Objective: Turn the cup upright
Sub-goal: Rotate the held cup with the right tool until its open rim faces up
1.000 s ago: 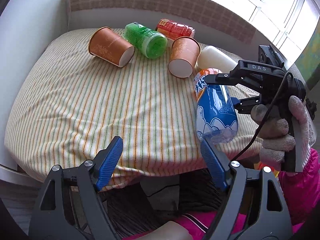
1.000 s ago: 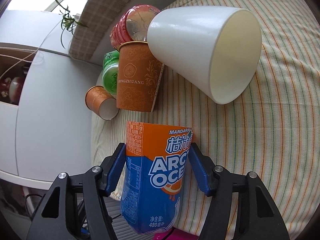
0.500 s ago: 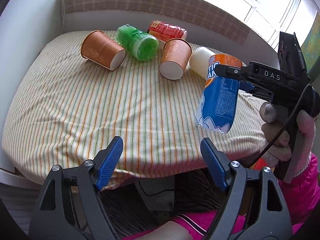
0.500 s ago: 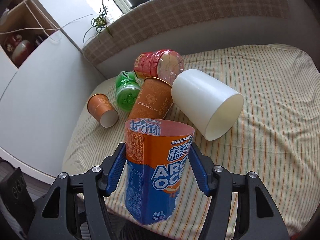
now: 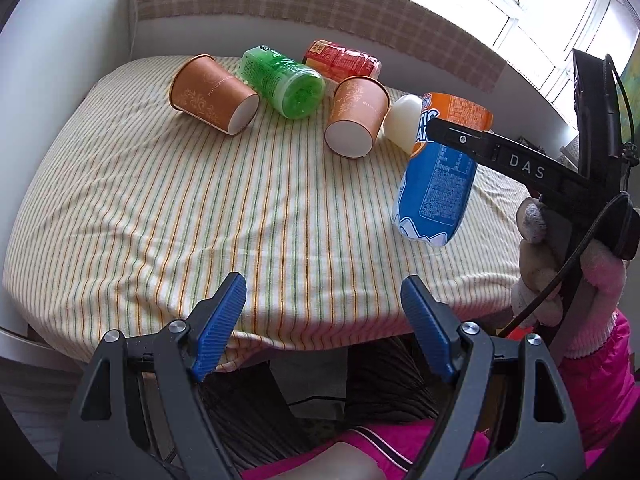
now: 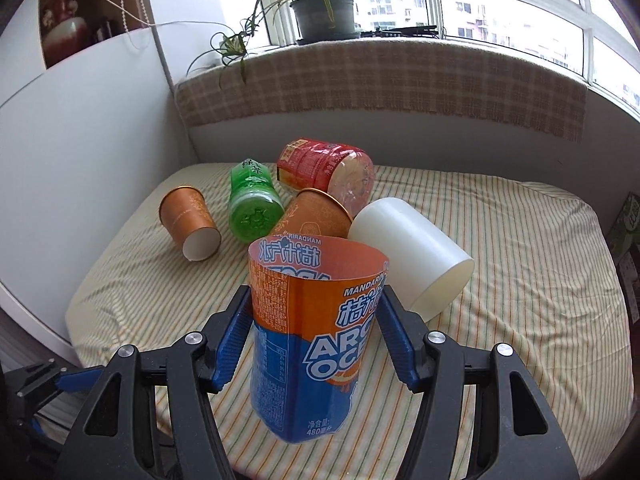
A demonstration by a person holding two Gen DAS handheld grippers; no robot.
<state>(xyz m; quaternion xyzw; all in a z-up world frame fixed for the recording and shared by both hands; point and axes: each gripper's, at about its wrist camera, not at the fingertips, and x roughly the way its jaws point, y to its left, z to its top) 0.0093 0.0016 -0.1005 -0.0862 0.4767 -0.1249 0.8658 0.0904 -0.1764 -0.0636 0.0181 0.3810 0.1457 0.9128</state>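
We note the striped table [image 6: 520,240] first, cloth-covered, filling both views. On it, toward 12 o'clock in the left wrist view, lies a cluster on its side: a white cup [image 6: 412,256], a green bottle [image 5: 284,80], a red bottle [image 5: 340,62] and two brown paper cups [image 5: 214,94], [image 5: 356,116].

The task's thing, the blue and orange cup [image 6: 312,332], cut from a drink bottle, sits at 3 o'clock in the left wrist view and dead centre in the right wrist view. It is near upright, mouth up, tilted slightly, its base just above or barely on the cloth; we cannot tell which.

The right claw [image 6: 316,336] is clamped on this cup, blue pads pressing its two sides at mid-height. The left claw [image 5: 324,328] hangs at 6 o'clock over the table edge, jaws spread wide, nothing between them.

We judge the cup light, thin-walled and springy; the open rim already bows out of round. The film looks slick. A hold low on the stiffer moulded base seems safer than near the soft cut rim.

Hidden: the cup's bottom, and the white cup's body behind it in the left wrist view.
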